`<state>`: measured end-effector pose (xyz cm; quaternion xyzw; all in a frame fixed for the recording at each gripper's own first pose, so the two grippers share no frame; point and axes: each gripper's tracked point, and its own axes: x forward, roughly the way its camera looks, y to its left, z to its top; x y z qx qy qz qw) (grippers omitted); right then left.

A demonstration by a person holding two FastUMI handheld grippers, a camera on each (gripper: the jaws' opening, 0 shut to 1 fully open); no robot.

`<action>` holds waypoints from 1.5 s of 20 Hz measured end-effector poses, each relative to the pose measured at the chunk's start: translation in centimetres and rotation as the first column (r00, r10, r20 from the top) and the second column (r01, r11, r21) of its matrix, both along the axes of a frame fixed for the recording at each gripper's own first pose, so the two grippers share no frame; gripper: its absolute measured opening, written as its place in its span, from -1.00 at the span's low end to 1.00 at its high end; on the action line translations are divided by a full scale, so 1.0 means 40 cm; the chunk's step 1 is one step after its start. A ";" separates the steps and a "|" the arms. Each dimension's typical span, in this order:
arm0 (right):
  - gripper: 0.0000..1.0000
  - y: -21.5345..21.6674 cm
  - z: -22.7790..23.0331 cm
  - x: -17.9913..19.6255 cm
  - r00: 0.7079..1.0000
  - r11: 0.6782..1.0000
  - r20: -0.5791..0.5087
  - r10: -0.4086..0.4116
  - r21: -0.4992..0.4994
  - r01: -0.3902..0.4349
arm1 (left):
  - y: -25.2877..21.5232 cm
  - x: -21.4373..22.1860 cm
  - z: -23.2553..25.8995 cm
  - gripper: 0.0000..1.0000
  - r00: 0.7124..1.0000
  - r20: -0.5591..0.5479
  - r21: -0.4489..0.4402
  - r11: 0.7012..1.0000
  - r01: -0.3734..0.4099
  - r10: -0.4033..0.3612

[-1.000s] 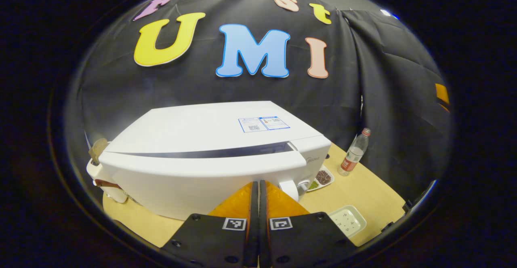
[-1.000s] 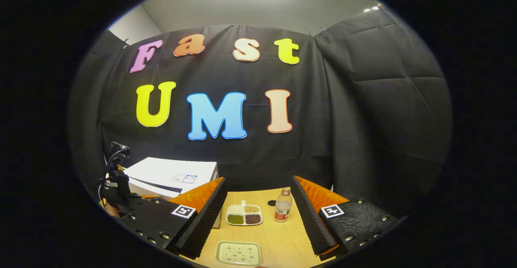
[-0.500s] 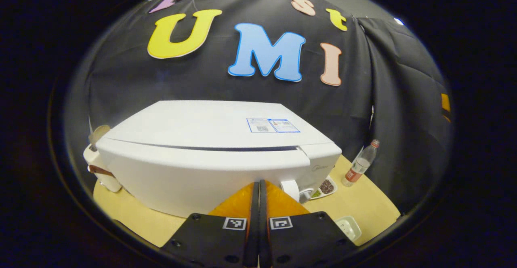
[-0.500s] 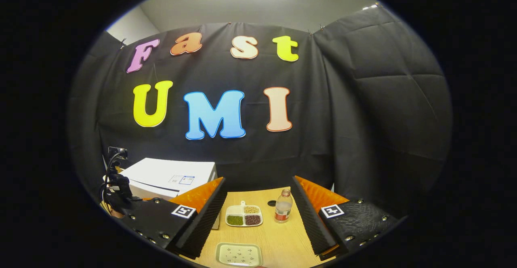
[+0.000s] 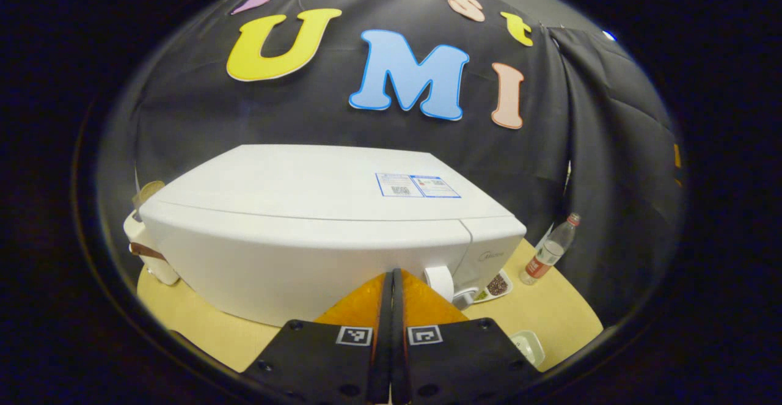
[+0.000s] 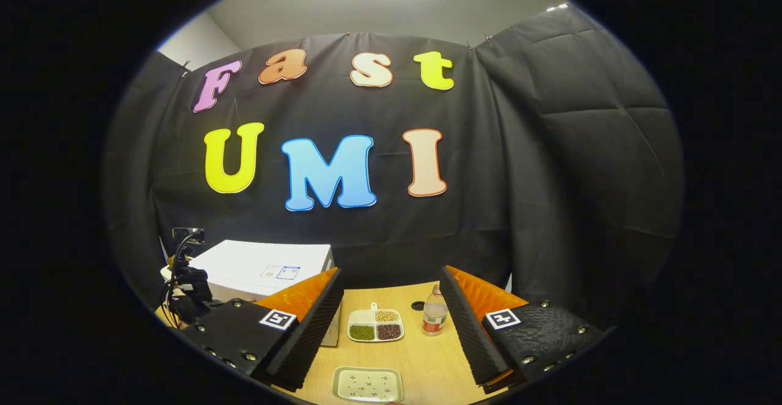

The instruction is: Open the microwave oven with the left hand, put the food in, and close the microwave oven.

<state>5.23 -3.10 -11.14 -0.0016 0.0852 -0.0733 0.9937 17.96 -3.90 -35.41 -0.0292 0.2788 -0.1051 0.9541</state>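
While fingers [image 5: 391,307] meet, microwave [image 5: 317,222] just ahead, door closed.

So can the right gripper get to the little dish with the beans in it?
Probably yes. The right gripper is open, and the divided dish sits on bare table straight ahead between its fingers. The bottle stands just beside it, so a careful approach helps.

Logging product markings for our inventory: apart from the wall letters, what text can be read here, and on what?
Sticker on the microwave oven top: too small to read.
Faint brand mark on its front: blurred.
Bottle label: too small to read.
No text reads clearly.
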 end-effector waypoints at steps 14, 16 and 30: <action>0.94 0.112 0.034 0.000 0.997 0.997 0.042 0.067 0.026 -0.068 | 0.168 -0.164 0.631 0.87 0.879 0.470 -0.012 0.997 -0.080 0.076; 0.94 0.161 0.052 -0.002 0.994 0.995 0.061 0.091 0.030 -0.093 | 0.201 -0.206 0.708 0.92 0.859 0.501 -0.031 0.994 -0.102 0.103; 0.94 0.418 0.208 -0.068 0.977 0.989 0.159 0.143 0.004 -0.146 | 0.368 -0.371 0.824 0.92 0.834 0.548 -0.032 0.997 -0.063 0.070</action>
